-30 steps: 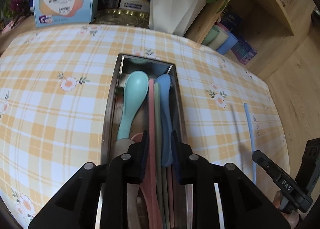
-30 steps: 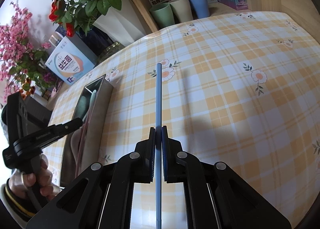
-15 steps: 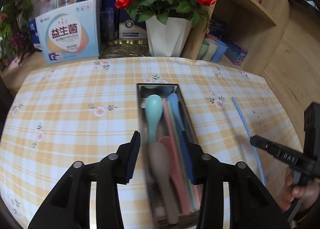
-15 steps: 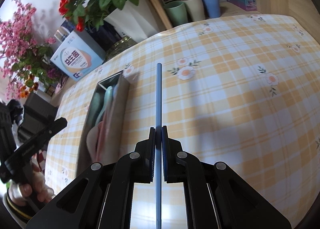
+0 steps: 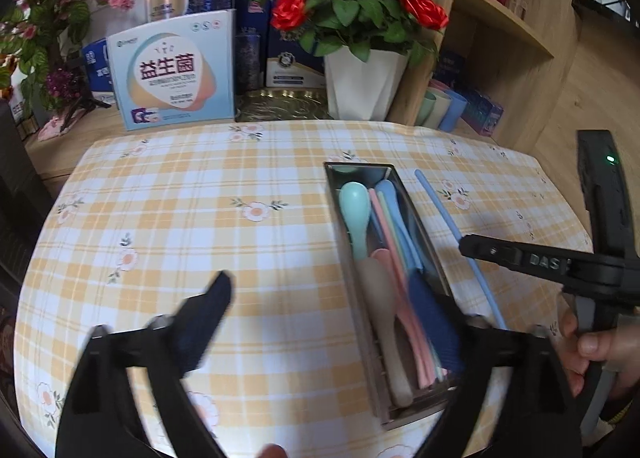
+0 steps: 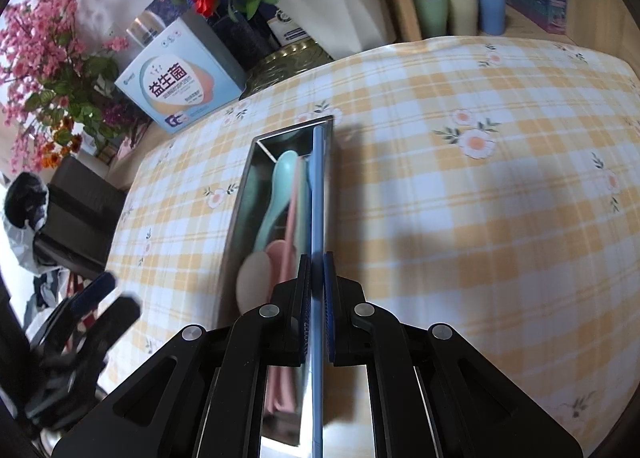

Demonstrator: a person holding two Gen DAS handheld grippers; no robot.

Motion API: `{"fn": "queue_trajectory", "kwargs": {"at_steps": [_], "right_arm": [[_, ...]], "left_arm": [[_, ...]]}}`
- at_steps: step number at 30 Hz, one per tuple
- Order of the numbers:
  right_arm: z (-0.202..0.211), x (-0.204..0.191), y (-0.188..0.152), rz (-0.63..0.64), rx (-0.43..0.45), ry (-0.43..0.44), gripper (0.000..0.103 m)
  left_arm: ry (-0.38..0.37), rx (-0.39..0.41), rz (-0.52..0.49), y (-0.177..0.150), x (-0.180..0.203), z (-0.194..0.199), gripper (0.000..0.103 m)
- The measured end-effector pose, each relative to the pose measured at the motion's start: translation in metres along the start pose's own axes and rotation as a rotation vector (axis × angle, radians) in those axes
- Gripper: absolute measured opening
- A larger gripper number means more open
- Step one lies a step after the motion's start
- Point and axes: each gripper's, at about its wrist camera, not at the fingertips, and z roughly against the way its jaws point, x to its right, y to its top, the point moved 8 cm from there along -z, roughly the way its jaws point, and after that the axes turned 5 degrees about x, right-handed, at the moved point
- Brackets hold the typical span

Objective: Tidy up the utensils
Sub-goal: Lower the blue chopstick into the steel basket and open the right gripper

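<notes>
The right tool (image 6: 317,290), its jaws pinched hard on a long blue chopstick (image 6: 318,194), holds the stick lengthwise above the right-hand edge of a narrow steel utensil tray (image 6: 244,194), lined up with the tray's long axis, apparently so it can drop in parallel with what is already there. The left tool (image 5: 332,322) has just been opening and now stands spread wide with nothing between its pads, hanging over the near end of the tray, one finger (image 5: 208,314) over bare cloth and the other across the tray's near corner, evidently clear of the load it no longer grips. Inside the tray lie a mint-green spoon (image 5: 356,210), a blue spoon (image 5: 390,194), a beige spoon (image 5: 380,298), a pink spoon partly hidden, and pastel chopsticks (image 5: 390,242), all pointing the same way. The tray sits on a bench (image 5: 180,218) under a yellow checked floral cloth; behind it stand a white pot of red roses (image 5: 364,78) and a pale blue product box (image 5: 176,74). Judged from the layout, sorting is nearly finished.
</notes>
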Motion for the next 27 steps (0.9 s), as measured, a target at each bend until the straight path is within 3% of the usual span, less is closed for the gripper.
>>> {"fn": "queue_trajectory", "kwargs": {"at_steps": [13,27], "right_arm": [[-0.038,-0.013,0.001,-0.052,-0.051,-0.067,0.006],[-0.047,-0.017,-0.002,-0.042,-0.053,-0.072,0.007]], "left_arm": [[0.0,0.066,0.059,0.003,-0.039,0.022,0.097],[0.04,0.036,0.047,-0.003,-0.04,0.024,0.097]]}}
